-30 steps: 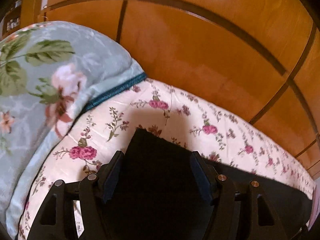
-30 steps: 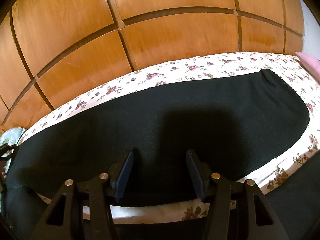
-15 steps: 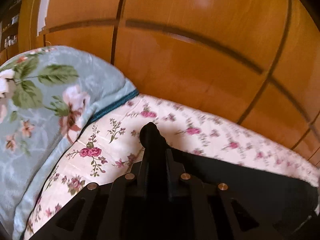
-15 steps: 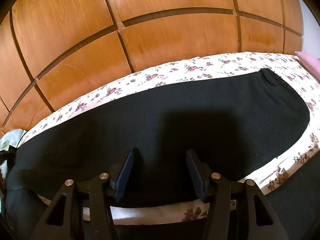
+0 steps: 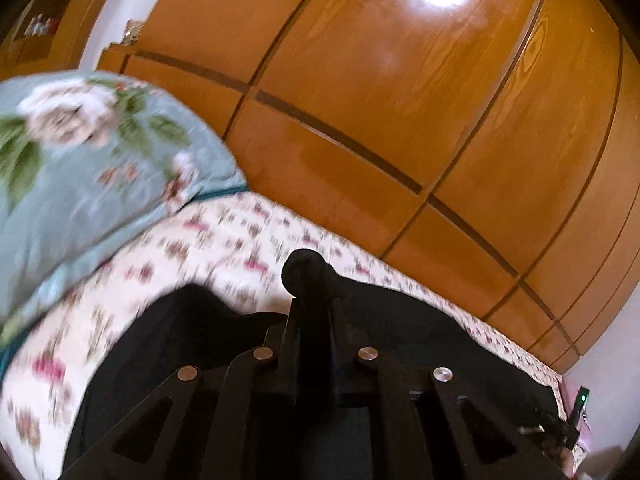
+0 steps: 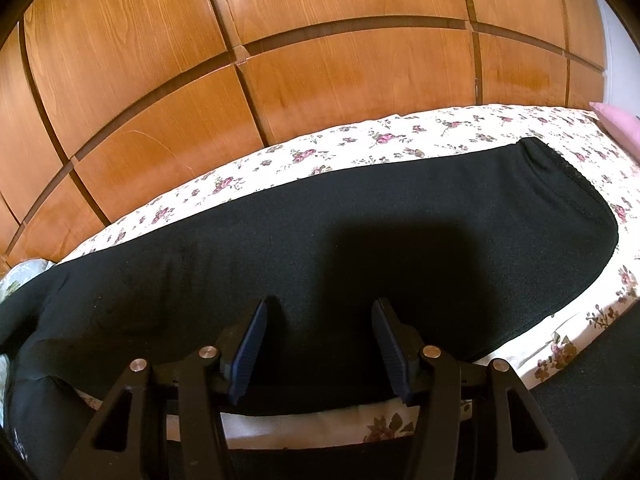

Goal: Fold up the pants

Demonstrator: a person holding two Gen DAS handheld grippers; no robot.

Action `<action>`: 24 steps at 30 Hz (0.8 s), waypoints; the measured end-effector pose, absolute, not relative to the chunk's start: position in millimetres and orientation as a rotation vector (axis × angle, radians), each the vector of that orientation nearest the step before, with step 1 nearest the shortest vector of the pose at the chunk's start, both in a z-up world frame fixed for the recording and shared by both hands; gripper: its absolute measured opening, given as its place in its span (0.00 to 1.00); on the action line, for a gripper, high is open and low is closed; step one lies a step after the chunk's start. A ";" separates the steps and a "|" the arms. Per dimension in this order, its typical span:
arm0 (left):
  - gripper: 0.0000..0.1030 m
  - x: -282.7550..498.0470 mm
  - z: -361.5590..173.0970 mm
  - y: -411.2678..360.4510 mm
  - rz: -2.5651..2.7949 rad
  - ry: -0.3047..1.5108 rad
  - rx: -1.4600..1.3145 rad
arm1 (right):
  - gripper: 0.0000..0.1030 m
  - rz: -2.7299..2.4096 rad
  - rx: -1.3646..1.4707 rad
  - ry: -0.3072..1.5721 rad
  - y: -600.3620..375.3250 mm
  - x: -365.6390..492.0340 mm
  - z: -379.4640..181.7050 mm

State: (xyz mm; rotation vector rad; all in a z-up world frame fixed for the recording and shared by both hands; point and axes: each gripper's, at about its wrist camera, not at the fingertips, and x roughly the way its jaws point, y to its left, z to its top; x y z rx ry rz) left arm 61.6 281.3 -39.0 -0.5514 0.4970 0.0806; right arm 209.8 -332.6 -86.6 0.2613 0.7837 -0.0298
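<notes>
Pant hem [image 5: 306, 270] lifted in left tool [image 5: 314, 304]

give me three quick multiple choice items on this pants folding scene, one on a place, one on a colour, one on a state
1. Where do the pants lie?
A. on the floral bedsheet
B. on a wooden floor
C. inside a basket

2. What colour are the pants?
A. blue
B. black
C. white

3. How does the left gripper stand?
A. wide open above bare sheet
B. out of view
C. shut on a bunch of the pants

Answers:
1. A, the dark cloth is spread across the floral bedsheet in front of the wooden wardrobe.
2. B, the fabric is black in both wrist views.
3. C, its fingers are pressed together with a knob of black cloth sticking out past the tips, while the right gripper is open over the pants.
</notes>
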 end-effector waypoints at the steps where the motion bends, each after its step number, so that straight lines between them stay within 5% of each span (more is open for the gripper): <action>1: 0.10 54.7 -44.4 280.1 0.084 0.502 -0.561 | 0.54 -0.030 0.260 0.784 -332.8 209.8 -86.7; 16: 0.10 33.0 -104.0 279.9 0.112 0.541 -0.654 | 0.58 -0.135 0.053 0.871 -298.2 218.7 -72.2; 24: 0.10 30.1 -109.4 281.5 0.089 0.527 -0.686 | 0.68 0.226 0.338 0.883 -203.9 256.3 -29.6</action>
